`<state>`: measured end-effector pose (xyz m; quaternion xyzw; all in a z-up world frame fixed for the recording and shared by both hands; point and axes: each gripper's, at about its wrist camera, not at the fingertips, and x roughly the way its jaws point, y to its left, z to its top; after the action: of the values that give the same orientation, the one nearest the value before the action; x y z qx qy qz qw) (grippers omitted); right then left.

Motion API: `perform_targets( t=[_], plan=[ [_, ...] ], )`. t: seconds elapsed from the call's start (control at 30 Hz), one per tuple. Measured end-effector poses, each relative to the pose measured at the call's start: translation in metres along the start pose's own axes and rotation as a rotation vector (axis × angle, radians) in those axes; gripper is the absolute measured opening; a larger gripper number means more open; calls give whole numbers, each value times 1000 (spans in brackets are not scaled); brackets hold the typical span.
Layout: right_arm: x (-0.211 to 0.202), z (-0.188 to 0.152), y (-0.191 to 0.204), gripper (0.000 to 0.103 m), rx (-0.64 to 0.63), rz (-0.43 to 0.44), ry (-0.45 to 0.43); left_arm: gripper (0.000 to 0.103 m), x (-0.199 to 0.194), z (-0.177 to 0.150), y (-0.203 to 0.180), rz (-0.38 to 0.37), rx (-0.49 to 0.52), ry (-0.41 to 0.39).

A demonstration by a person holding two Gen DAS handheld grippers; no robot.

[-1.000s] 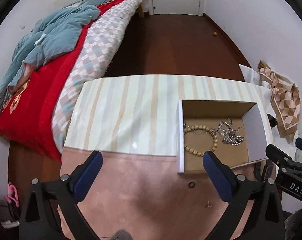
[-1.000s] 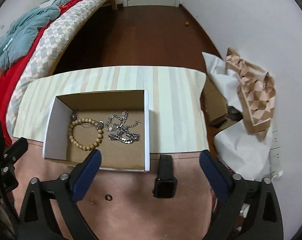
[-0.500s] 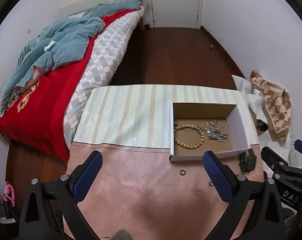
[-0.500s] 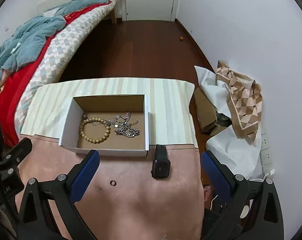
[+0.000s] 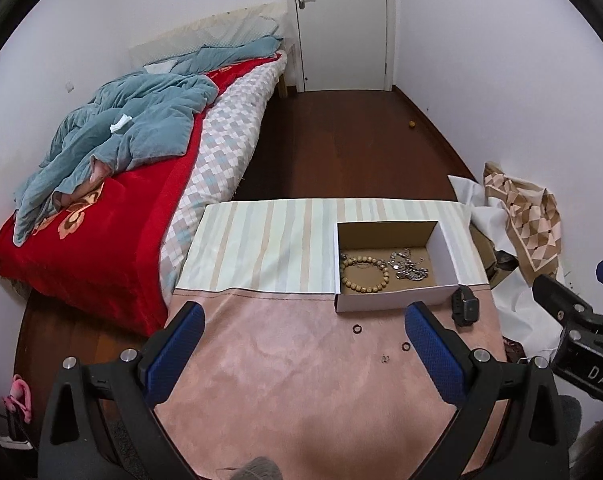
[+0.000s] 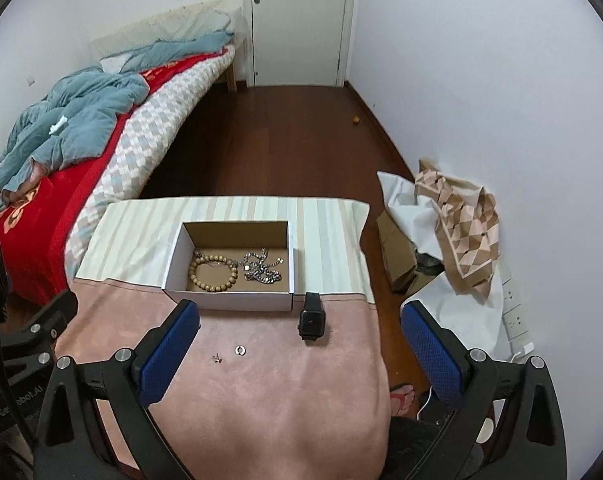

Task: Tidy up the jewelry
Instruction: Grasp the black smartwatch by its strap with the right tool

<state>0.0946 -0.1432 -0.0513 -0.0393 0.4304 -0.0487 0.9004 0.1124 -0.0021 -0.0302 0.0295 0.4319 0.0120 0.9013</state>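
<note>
Both grippers hang above the near end of the table with their blue-padded jaws spread wide and nothing between them — the left gripper [image 5: 303, 344] over the pink suede-like cloth [image 5: 301, 392], the right gripper [image 6: 299, 344] just beside it. The open white cardboard box [image 6: 229, 299] sits on the striped cloth [image 5: 261, 248] at its seam with the pink one, holding a wooden bead bracelet [image 6: 213, 274] and a tangled silver chain [image 6: 261, 270]. On the pink cloth near the box lie a black smartwatch [image 6: 312, 320], a small dark ring [image 5: 356, 328], a second ring [image 6: 240, 349] and a tiny metal piece [image 6: 216, 357] — all apart from one another.
</note>
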Motion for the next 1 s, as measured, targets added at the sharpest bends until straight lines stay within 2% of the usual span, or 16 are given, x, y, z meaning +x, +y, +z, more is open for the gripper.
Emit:
perform_targets(
  t=[0.23, 0.4, 0.57, 0.63, 0.8, 1.0],
  plan=[
    [-23, -4, -2, 102, 17, 30, -20, 102, -22, -4, 3, 21, -20, -32],
    [-7, -18, -12, 102, 54, 59, 20, 102, -16, -14, 8, 66, -46, -45],
    [42, -50, -26, 102, 114, 88, 130, 102, 27, -41, 13, 88, -63, 61],
    [68, -68, -30, 102, 146, 97, 194, 102, 47, -54, 15, 118, -68, 105],
    [114, -94, -40, 97, 204, 96, 223, 102, 92, -78, 18, 190, -73, 190],
    [171, -88, -53, 97, 256, 83, 218, 102, 135, -78, 13, 209, -74, 256]
  ],
)
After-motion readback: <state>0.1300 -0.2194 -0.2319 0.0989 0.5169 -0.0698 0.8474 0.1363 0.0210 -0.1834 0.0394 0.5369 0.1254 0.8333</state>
